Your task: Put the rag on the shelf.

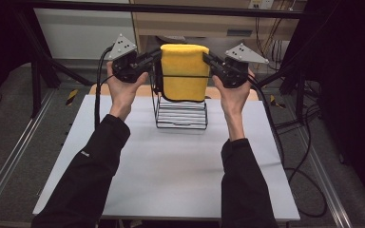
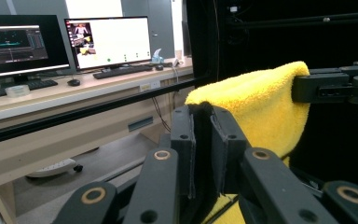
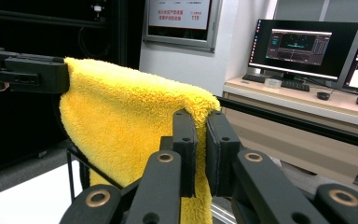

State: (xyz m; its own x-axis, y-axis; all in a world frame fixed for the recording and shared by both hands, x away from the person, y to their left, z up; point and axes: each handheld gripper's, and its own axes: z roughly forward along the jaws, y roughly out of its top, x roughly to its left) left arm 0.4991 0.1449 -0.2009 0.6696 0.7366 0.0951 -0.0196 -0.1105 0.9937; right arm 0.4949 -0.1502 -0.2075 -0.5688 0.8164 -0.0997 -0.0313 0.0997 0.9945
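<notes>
A folded yellow towel hangs stretched between my two grippers above a black wire rack on the white table. My left gripper is shut on the towel's upper left corner, and my right gripper is shut on its upper right corner. In the left gripper view the jaws pinch the near edge of the yellow towel, with the other gripper gripping the far end. In the right gripper view the jaws clamp the yellow towel, and the other gripper holds the far corner.
The white table top lies open in front of the rack. A black frame bar runs across behind the towel. Desks with monitors and keyboards stand beyond the table. Cables trail at the table's right side.
</notes>
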